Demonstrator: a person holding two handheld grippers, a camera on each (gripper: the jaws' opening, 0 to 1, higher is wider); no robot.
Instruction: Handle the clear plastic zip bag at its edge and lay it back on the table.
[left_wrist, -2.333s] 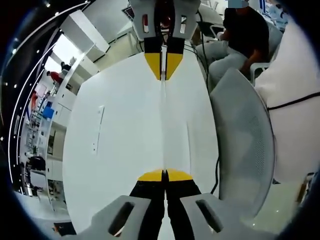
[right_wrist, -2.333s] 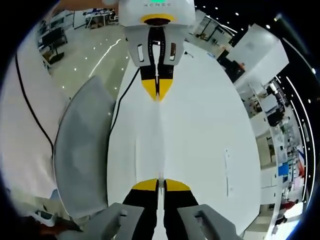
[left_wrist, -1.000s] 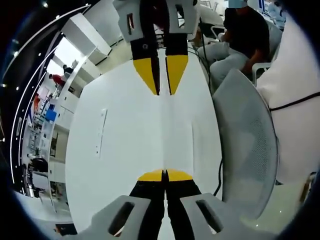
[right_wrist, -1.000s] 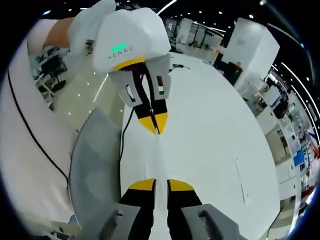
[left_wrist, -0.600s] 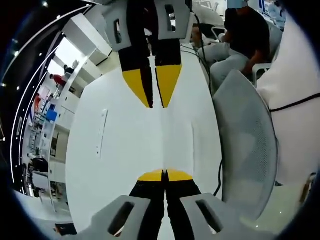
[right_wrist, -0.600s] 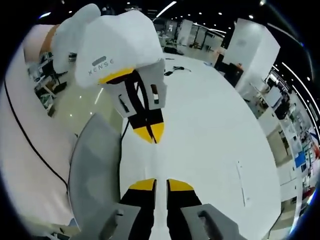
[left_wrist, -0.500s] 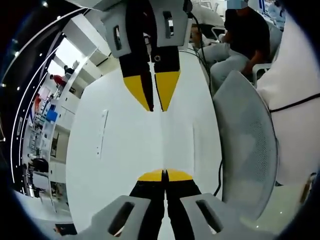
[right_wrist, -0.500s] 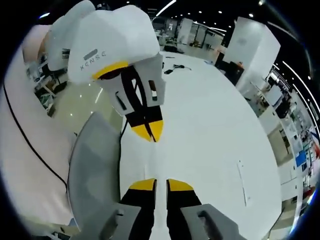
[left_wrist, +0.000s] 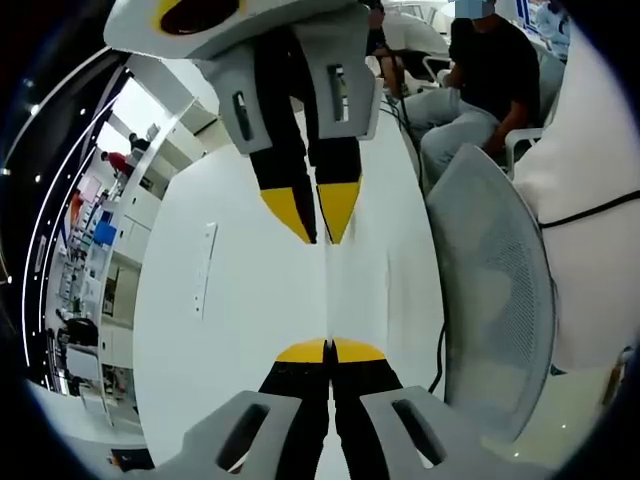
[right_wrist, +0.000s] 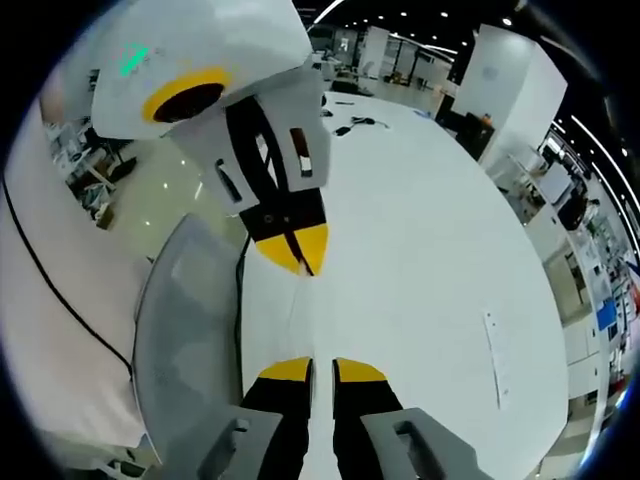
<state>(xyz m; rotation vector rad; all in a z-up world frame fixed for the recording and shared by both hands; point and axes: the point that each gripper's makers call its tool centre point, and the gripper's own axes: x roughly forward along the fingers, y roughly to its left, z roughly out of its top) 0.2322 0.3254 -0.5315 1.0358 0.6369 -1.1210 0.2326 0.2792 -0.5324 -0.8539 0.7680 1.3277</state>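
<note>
The clear bag (left_wrist: 352, 285) is barely showing against the white table (left_wrist: 230, 330); its outline is coming through only as faint creases, so its far and right edges are hard to trace. In the right gripper view the bag (right_wrist: 312, 320) is likewise fading into the tabletop. The left gripper (left_wrist: 326, 350) is hiding the strip of bag between its closed tips. The right gripper (right_wrist: 322, 371) is covering the bag edge at its tips, so contact there is not telling. The chair (left_wrist: 490, 290) is running out of view on the right. The seated person (left_wrist: 480, 70) is being cut off at the top.
</note>
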